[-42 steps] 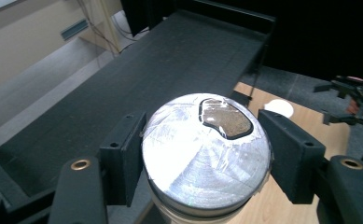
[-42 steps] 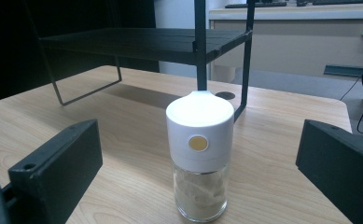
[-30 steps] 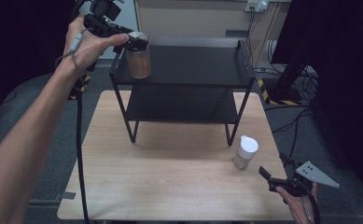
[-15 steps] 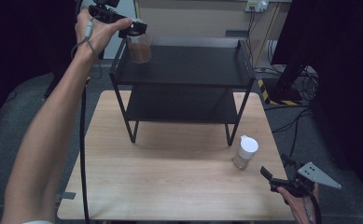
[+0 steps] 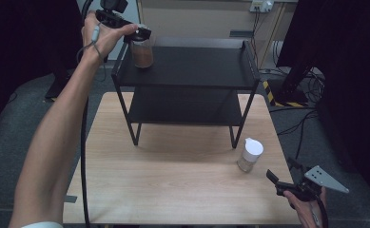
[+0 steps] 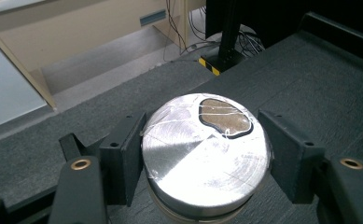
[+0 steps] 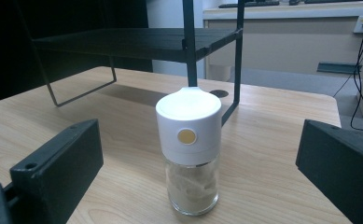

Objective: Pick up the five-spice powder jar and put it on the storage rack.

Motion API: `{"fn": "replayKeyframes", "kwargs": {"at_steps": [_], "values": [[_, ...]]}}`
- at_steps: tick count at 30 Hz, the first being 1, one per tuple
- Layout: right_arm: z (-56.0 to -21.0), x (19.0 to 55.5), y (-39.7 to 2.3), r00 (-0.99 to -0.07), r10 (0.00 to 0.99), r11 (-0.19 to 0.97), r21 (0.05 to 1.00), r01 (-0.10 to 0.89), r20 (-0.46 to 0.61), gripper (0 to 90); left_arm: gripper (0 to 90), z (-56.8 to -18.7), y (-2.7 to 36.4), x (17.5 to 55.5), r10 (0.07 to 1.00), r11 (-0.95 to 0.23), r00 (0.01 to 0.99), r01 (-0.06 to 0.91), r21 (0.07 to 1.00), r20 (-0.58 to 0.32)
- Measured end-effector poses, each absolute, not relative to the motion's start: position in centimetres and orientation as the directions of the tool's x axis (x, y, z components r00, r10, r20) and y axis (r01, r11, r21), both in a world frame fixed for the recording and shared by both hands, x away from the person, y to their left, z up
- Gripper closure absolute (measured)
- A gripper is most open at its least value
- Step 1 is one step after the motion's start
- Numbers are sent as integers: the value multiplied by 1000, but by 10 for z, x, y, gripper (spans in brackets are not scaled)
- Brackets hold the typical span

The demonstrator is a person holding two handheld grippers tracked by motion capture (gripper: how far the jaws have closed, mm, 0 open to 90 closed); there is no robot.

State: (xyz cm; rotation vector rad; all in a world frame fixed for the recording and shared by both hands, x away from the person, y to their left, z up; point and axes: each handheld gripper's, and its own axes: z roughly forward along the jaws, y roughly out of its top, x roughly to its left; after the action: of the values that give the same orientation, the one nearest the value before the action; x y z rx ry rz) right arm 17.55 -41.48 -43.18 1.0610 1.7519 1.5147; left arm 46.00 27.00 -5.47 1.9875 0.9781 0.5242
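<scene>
The left claw (image 5: pixel 142 35) reaches over the far left corner of the black shelf rack (image 5: pixel 192 66), and the jar of brown powder (image 5: pixel 142 53) stands on the top shelf directly beneath it. In the left gripper view the jar's foil-sealed top (image 6: pixel 206 147), torn open at one spot to show brown contents, sits between the two jaws, which flank it closely on either side; whether the pads press the jar or have just let go I cannot tell, though the jar looks settled upright on the shelf, so this reads as the moment of setting it down. The right claw (image 5: pixel 287 183) waits low near the front right edge of the tabletop (image 5: pixel 173 180), its jaws spread wide and holding nothing, and aimed at the white-capped glass shaker (image 7: pixel 189 154), which stands on the tabletop just ahead of it and between the lines of its jaws, near the rack's front right leg; that pose suggests it is the next thing to be picked up. Compared with a second ago, the left arm has stretched further forward and the jar has moved deeper toward the rack's back left corner, while the right claw and shaker have barely changed.
</scene>
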Motion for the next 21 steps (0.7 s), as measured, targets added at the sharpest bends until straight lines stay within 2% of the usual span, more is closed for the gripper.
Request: {"fn": "replayKeyframes", "kwargs": {"at_steps": [18,19,21], "values": [[-433,174,-416,-505,860,29,981,193,74,13,333,-67,266,462,805,-332,593,439,835,9],[-433,174,-416,-505,860,29,981,193,74,13,181,-67,266,462,805,-332,593,439,835,9],[-433,174,-416,-504,861,28,981,191,73,12,146,-67,269,466,801,-319,599,455,832,-20]]}}
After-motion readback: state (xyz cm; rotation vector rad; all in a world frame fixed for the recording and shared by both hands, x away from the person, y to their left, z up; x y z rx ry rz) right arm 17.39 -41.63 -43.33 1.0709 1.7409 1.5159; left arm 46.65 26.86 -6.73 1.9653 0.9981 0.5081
